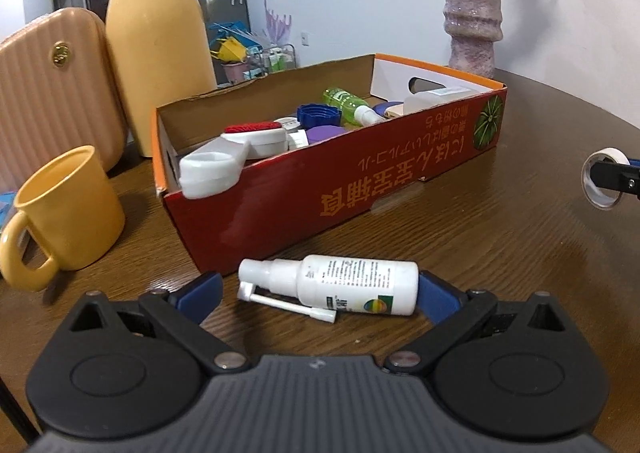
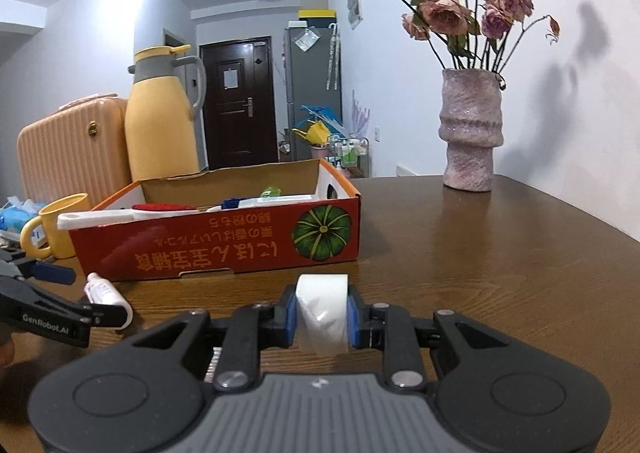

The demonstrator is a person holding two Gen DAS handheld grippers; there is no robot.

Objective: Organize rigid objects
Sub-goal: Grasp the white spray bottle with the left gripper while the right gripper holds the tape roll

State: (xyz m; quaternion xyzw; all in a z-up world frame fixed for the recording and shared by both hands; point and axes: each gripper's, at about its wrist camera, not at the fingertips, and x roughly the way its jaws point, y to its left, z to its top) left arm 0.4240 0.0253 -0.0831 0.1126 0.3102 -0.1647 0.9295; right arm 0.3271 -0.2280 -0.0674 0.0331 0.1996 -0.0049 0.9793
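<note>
A white spray bottle (image 1: 340,285) lies on its side on the brown table, just in front of the red cardboard box (image 1: 360,193). My left gripper (image 1: 320,295) is open and straddles the bottle. Its right blue pad is at the bottle's base and its left pad stands clear of the nozzle. My right gripper (image 2: 322,317) is shut on a white tape roll (image 2: 322,313), held above the table in front of the box (image 2: 224,249). The same roll (image 1: 600,181) shows at the right edge of the left wrist view. The box holds several small items, among them a green bottle (image 1: 346,103) and a blue cap (image 1: 318,115).
A yellow mug (image 1: 68,213) stands left of the box, with a yellow thermos jug (image 1: 160,53) and a ribbed pink case (image 1: 52,93) behind it. A pink vase (image 2: 472,129) of dried roses stands at the back right. Bare table (image 2: 500,273) lies right of the box.
</note>
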